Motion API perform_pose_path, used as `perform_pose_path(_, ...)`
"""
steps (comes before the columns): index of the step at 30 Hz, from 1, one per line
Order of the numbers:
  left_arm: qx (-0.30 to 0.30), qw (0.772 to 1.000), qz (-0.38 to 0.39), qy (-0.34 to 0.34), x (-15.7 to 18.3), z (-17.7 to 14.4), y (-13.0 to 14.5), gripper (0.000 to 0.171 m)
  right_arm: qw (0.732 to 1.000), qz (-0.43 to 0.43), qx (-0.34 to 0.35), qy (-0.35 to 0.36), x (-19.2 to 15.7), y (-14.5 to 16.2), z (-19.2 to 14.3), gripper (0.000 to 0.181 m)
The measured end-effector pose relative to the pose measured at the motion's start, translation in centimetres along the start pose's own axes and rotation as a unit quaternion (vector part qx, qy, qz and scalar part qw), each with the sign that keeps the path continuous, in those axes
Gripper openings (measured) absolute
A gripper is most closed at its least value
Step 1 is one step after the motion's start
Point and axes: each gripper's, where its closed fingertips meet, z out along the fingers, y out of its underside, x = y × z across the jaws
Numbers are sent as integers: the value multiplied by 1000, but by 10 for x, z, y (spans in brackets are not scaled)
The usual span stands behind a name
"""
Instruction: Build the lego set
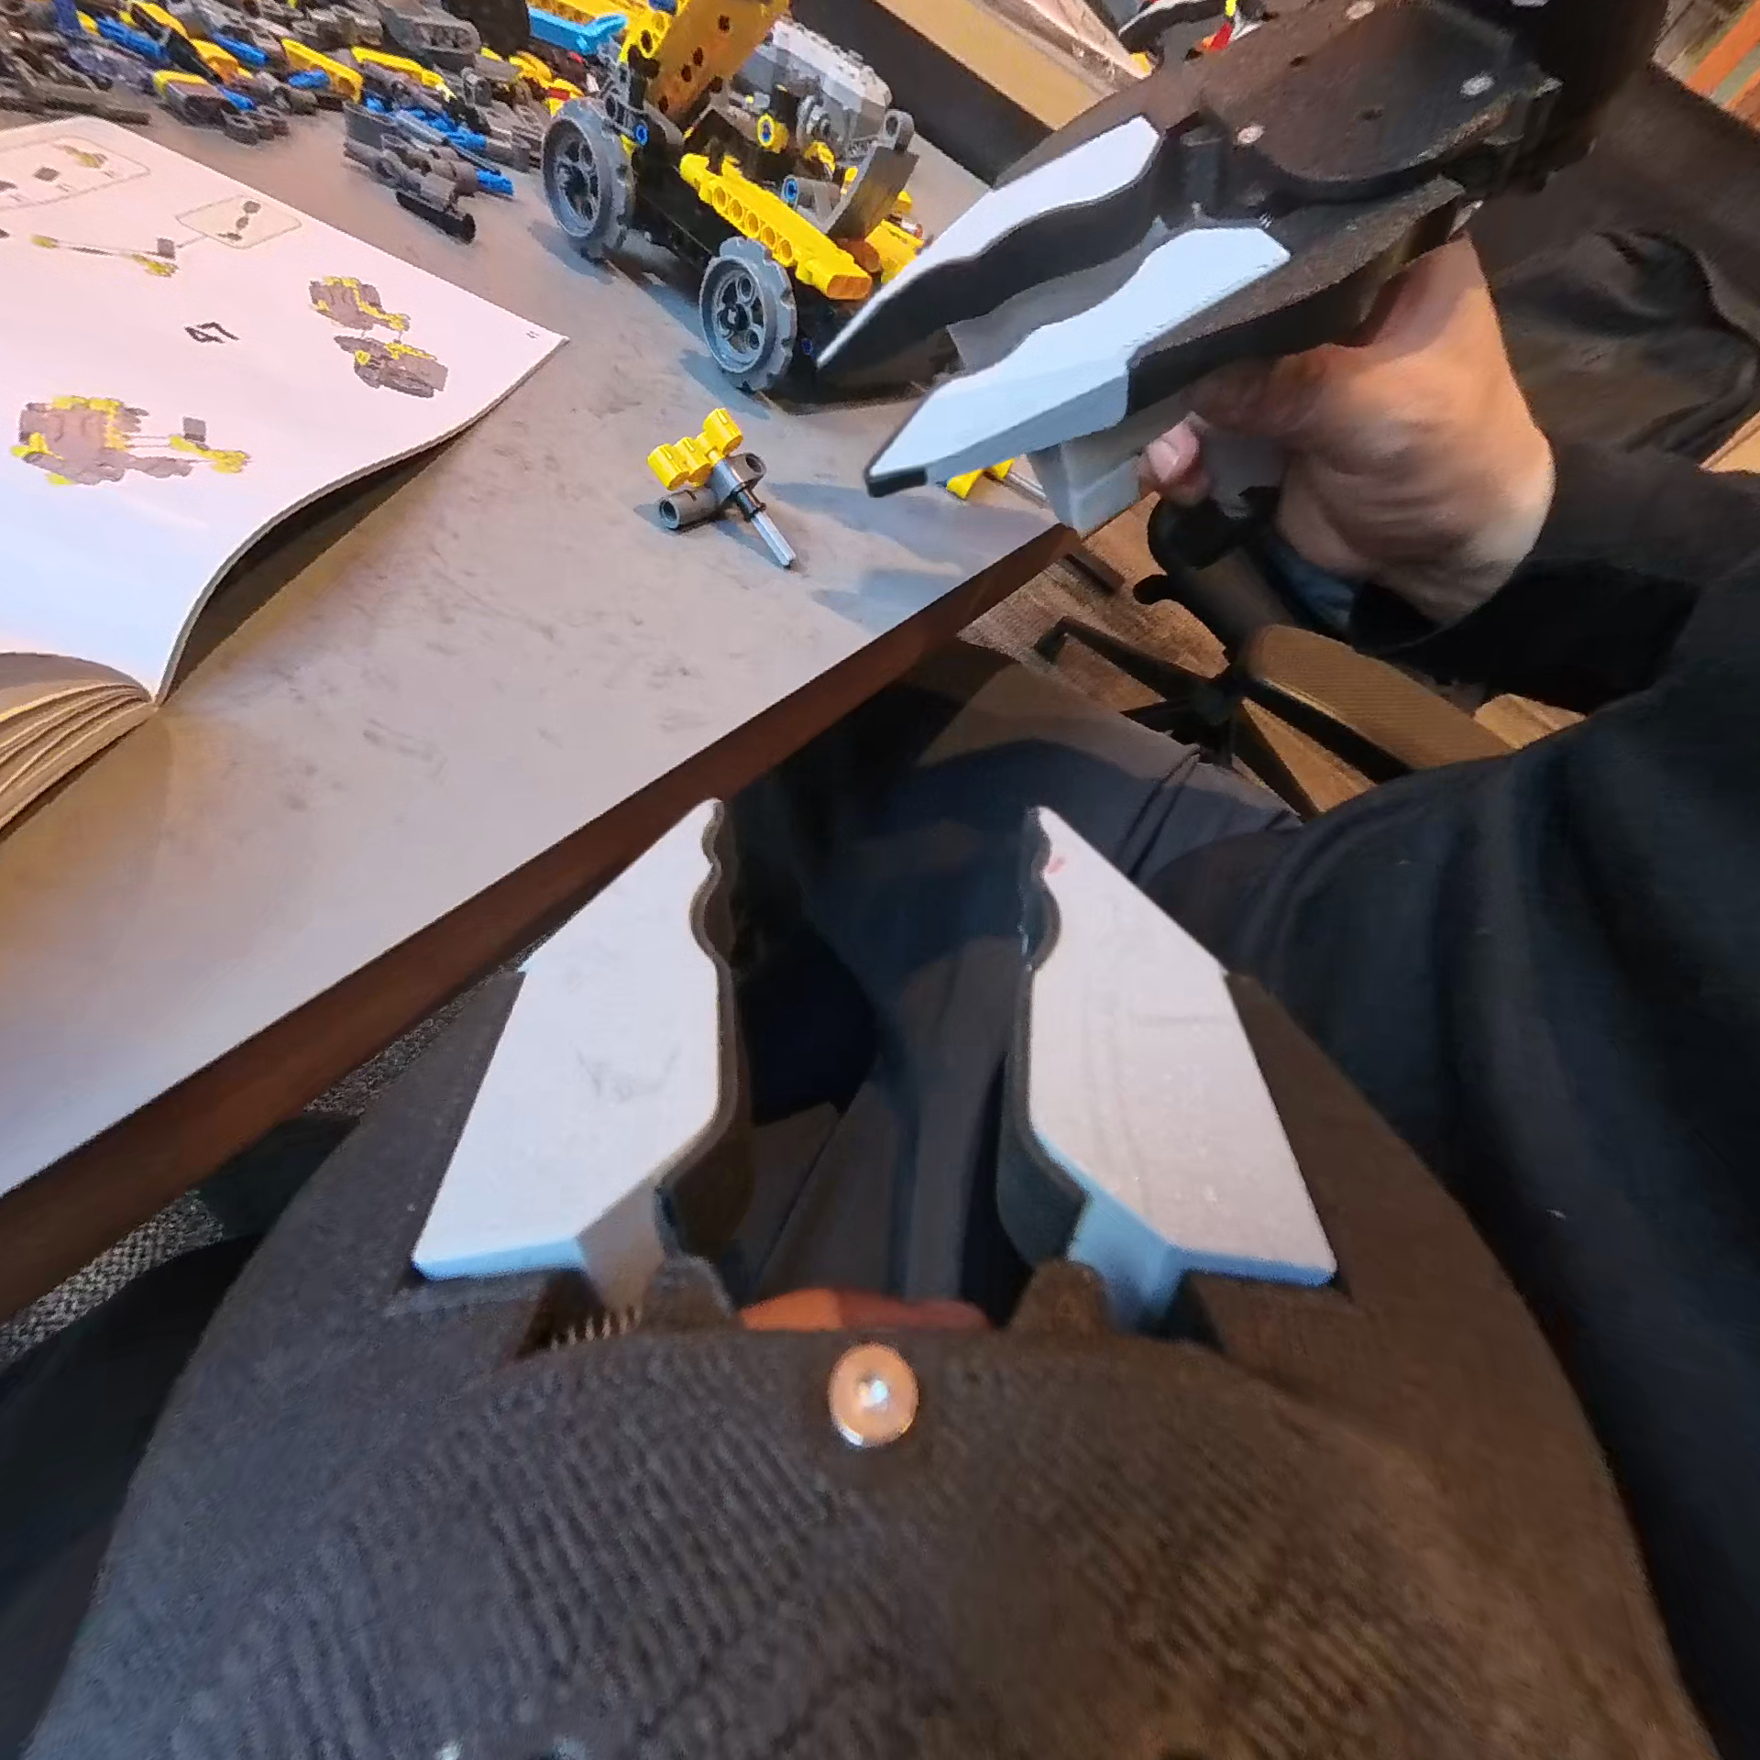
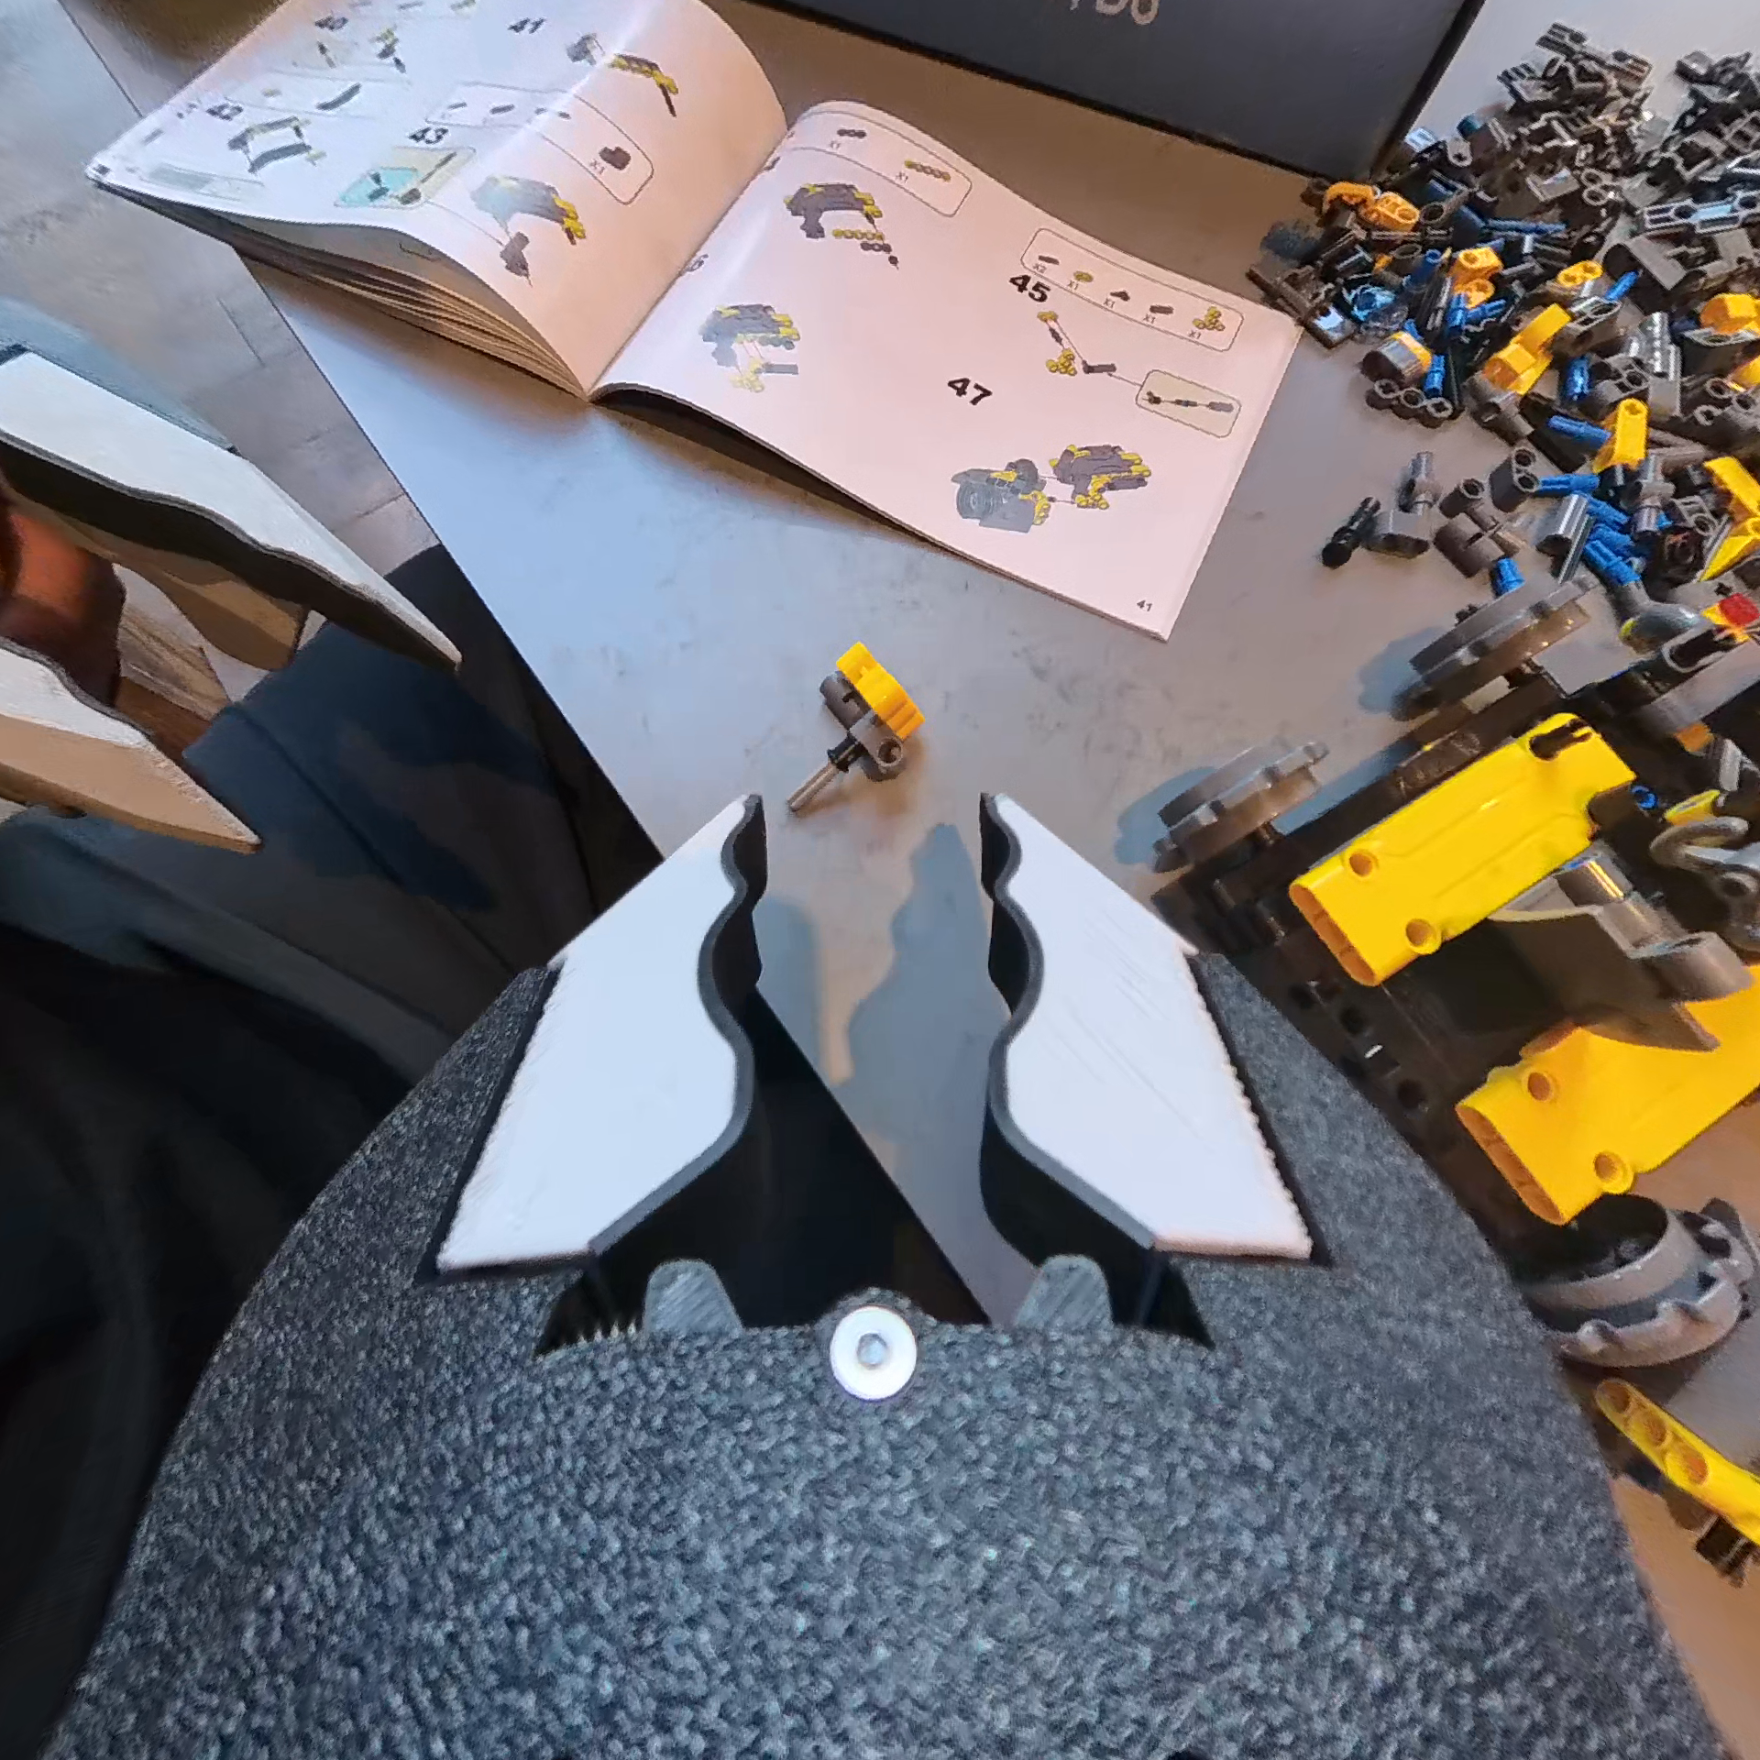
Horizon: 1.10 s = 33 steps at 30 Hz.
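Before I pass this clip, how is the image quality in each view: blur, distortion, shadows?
Left wrist view: the table edge bows from wide-angle distortion; the small yellow and grey part is sharp, the left gripper slightly soft up close. Right wrist view: the right gripper throws soft shadows on the table; the booklet and the loose parts smear toward the edges.

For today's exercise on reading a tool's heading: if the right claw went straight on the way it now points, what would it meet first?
Most likely the small yellow and grey assembly lying just ahead of the open right claw on the grey table. The claw seems to hang above the table, so depth is uncertain; beyond lies the open instruction booklet.
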Motion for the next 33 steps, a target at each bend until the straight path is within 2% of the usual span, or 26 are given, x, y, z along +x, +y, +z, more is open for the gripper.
perform_pose_path(33, -18, 1000, 22, 2, 2, 5, 4, 56, 1000, 6, -1, -16, -10, 9, 2, 41)
